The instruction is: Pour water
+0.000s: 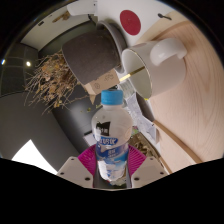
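One water bottle (111, 140), frame centre-bottom, clamped between both pads (92, 157) at lower body. Thin plastic, probably crushable, slippery; hold mid-label. Cup (150, 66) upper right.

Bottle (111, 135) stands between the fingers (88, 160), mug (152, 62) beyond it

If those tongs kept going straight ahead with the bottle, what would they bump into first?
Most likely the white mug lying tilted just beyond the water bottle that the tongs hold. The dark pot stands beside it, a little to one side. Depth is hard to judge here.
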